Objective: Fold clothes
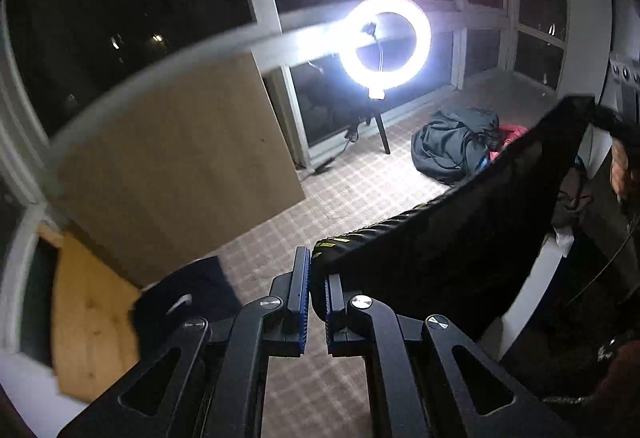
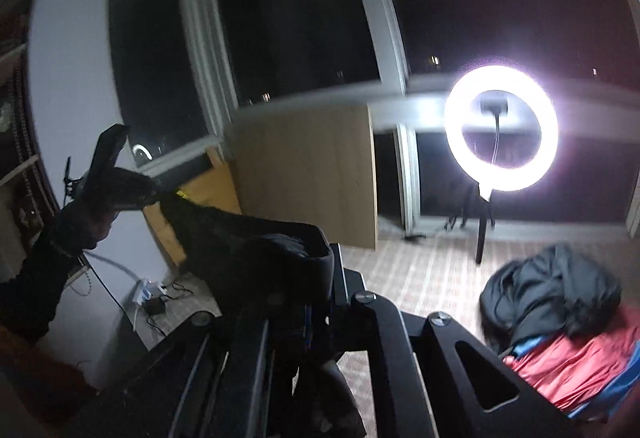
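A black garment [image 1: 472, 238] with a ribbed, yellow-marked edge is held up in the air, stretched between both grippers. My left gripper [image 1: 317, 278] is shut on its ribbed corner at the lower centre of the left wrist view. The cloth runs up and right to my right gripper [image 1: 600, 114], seen at the far right. In the right wrist view the garment [image 2: 240, 234] drapes over my right gripper [image 2: 320, 278], which is shut on it, and runs left to my left gripper [image 2: 160, 194].
A bright ring light [image 1: 386, 42] on a stand stands on the checked floor [image 1: 340, 194] by dark windows. A dark and red pile of clothes [image 2: 560, 318] lies on the floor. A cardboard sheet [image 1: 176, 166] leans at the left. Cables and a power strip [image 2: 150, 292] lie by the wall.
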`<control>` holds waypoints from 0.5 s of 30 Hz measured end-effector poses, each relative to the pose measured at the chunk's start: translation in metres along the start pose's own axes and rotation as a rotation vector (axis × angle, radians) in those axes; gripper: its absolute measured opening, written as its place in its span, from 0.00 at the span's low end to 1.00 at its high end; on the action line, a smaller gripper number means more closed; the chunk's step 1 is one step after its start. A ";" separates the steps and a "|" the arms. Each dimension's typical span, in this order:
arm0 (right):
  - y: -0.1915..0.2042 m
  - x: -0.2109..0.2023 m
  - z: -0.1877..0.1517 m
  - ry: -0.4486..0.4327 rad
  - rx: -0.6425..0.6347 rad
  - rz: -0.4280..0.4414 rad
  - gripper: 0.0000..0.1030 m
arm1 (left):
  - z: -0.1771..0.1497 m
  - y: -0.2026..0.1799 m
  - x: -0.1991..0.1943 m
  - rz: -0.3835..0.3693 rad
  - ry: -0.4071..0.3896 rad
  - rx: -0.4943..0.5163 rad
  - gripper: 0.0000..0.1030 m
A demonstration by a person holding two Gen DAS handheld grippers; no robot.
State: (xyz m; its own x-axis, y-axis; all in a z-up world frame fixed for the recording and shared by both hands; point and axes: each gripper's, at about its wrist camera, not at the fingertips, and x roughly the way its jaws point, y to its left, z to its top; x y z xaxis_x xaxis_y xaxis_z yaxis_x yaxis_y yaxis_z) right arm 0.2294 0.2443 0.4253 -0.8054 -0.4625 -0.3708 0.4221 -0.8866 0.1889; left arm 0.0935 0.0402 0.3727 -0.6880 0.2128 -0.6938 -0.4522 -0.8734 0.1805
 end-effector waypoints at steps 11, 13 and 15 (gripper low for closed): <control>0.051 -0.132 0.003 -0.107 -0.050 0.096 0.05 | -0.025 -0.078 -0.147 0.126 -0.083 0.025 0.08; 0.055 -0.137 0.005 -0.107 -0.046 0.099 0.05 | -0.019 -0.076 -0.147 0.138 -0.080 0.029 0.08; 0.054 -0.130 0.006 -0.095 -0.046 0.085 0.05 | -0.013 -0.075 -0.147 0.149 -0.077 0.033 0.08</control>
State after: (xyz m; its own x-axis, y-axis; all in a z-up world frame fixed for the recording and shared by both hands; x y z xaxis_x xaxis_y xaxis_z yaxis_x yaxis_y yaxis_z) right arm 0.3547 0.2562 0.4888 -0.8009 -0.5358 -0.2672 0.5070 -0.8443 0.1735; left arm 0.2355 0.0688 0.4518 -0.7900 0.1158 -0.6020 -0.3590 -0.8834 0.3013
